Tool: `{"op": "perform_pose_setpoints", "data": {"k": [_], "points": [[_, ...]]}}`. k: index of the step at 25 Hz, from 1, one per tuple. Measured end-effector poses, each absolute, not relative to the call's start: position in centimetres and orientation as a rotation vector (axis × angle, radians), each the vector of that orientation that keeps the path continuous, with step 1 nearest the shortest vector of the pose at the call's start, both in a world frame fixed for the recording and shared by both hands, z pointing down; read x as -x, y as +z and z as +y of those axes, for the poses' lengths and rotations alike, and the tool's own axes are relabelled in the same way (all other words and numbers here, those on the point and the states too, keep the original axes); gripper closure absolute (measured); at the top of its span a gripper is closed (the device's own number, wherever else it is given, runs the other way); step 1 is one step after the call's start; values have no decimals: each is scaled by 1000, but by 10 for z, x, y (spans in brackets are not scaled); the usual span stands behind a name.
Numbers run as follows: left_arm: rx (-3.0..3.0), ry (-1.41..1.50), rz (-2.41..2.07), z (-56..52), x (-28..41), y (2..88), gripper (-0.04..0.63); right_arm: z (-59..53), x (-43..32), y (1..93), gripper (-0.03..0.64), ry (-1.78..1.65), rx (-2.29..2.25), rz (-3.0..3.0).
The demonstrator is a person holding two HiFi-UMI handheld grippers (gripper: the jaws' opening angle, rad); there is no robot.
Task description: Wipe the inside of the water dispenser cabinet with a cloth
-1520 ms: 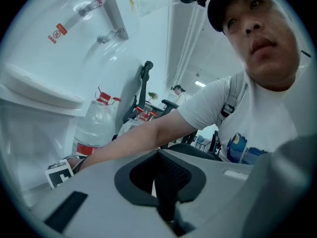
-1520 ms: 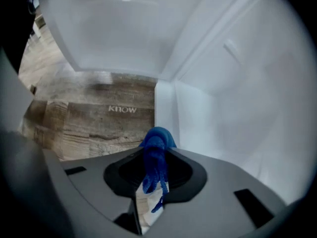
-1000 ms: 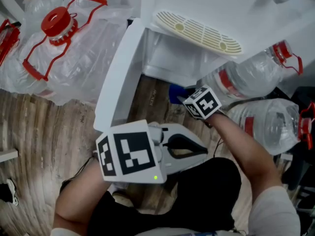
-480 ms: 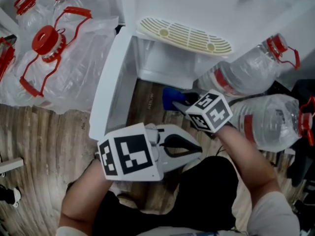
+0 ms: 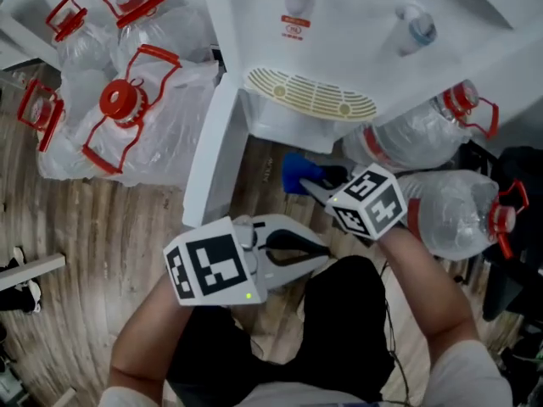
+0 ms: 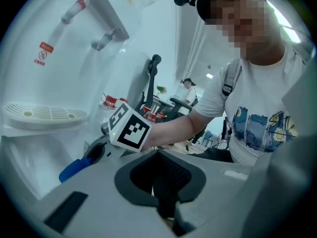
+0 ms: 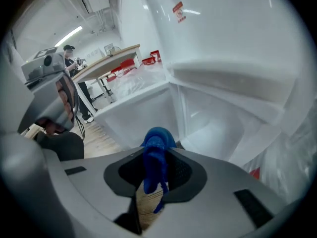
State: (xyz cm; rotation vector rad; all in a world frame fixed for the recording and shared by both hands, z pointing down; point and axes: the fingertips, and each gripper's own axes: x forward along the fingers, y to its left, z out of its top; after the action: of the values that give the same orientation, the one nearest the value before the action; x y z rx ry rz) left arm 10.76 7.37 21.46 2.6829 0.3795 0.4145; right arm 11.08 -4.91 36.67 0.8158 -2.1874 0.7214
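We count six water jugs: four with red handles in the upper left of the head view and two lying at the right. The one water dispenser has two taps and one drip tray; its cabinet stands with the door open. Both bare forearms enter from the bottom edge. The right gripper reaches to the frame centre and pinches the one blue cloth, just outside the cabinet. The left gripper sits lower, jaws together and empty. The print on the red label on the dispenser is too small to read.
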Motion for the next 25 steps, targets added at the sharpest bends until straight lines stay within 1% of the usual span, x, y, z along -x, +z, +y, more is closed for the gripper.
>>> {"op": "perform_pose_setpoints", "data": {"k": [3, 9, 13, 25], "points": [[-2651, 366, 306, 75, -102, 169, 592, -37, -104, 320, 534, 744, -795, -2193], [-2625, 392, 225, 87, -91, 72, 592, -8, -96, 216, 534, 783, -776, -2208], [-2597, 339, 182, 95, -92, 7, 592, 9, -94, 151, 534, 816, -775, -2221], [-2577, 365, 18, 126, -86, -166, 592, 77, -93, -23, 534, 904, -723, -2262]]}}
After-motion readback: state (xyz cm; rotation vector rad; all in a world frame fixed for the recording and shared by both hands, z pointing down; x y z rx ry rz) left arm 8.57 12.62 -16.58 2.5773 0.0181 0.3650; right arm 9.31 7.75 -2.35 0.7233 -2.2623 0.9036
